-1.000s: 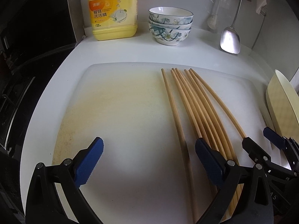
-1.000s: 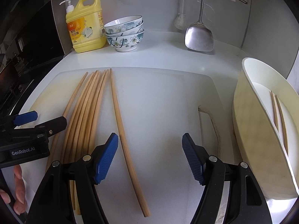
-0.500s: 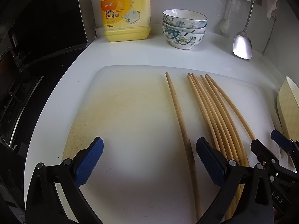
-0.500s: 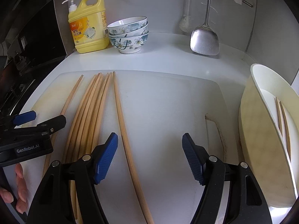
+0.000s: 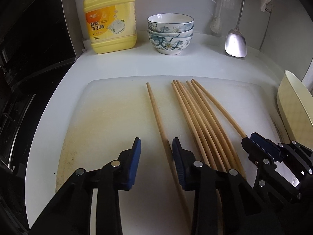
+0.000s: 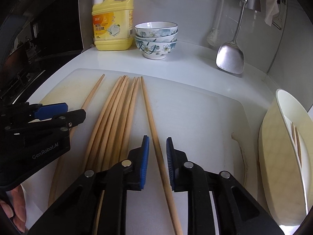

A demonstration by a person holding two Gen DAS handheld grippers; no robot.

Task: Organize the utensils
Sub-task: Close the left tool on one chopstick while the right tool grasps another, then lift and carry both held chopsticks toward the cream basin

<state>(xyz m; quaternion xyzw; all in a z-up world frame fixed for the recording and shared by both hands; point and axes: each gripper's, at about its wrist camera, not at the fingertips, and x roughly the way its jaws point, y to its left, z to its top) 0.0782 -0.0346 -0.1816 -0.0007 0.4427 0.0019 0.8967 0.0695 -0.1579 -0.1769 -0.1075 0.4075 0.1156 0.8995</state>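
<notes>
Now both tools closing: left tool (image 5: 156,146) and right tool (image 6: 157,146) each straddle one chopstick (image 6: 154,135), ungripped.

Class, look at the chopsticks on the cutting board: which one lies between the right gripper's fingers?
The lone chopstick at the bundle's right edge; it alone runs between the right gripper's fingers.

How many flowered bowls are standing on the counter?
3, nested in one stack of bowls at the back, just right of the yellow detergent bottle. Another might hide inside.
</notes>
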